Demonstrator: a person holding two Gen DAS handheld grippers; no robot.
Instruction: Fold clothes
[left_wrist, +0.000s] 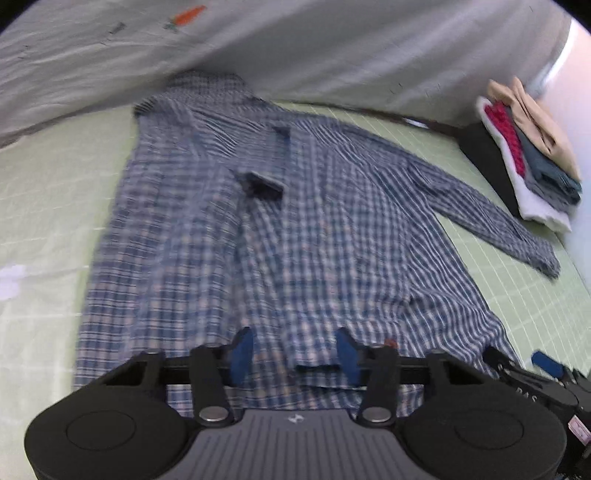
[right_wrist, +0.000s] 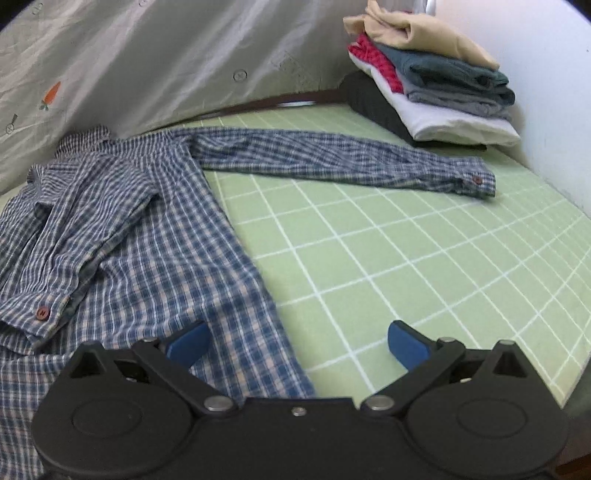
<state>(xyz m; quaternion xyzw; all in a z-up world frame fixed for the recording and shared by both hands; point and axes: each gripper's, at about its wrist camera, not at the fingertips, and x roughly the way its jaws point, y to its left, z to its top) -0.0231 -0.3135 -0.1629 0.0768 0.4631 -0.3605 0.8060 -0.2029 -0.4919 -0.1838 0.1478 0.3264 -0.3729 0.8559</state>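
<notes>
Green cloth with a white grid (right_wrist: 406, 258) covers the work surface, and a pale grey sheet printed with a small orange carrot (right_wrist: 155, 66) hangs along the back of it.

Starting at the left gripper (left_wrist: 293, 354), its blue pads stand at a narrow gap over the bottom hem of the blue-and-white checked long-sleeved shirt (left_wrist: 280, 240). A fold of hem seems to sit between them, but the blur hides whether the pads are pressing on it, so I cannot say it is gripped. The right gripper (right_wrist: 297, 343) is spread as wide as it goes, holding nothing, straddling the shirt's right edge with one pad over fabric and the other over bare green cloth.

Moving outward, the shirt lies flat with its collar toward the hanging sheet. One sleeve is already folded across the body; the other sleeve (right_wrist: 343, 162) lies stretched out sideways, its cuff near the stack of folded clothes in beige, teal, red and white (right_wrist: 436, 85) resting on a black block in the corner.

The risks, as I judge them: if only one side catches the hem, lifting would skew the fold and drag the shirt crooked. A shallow pinch could slip free halfway. The outstretched sleeve could also trail or bunch underneath if the hem is brought up first.
</notes>
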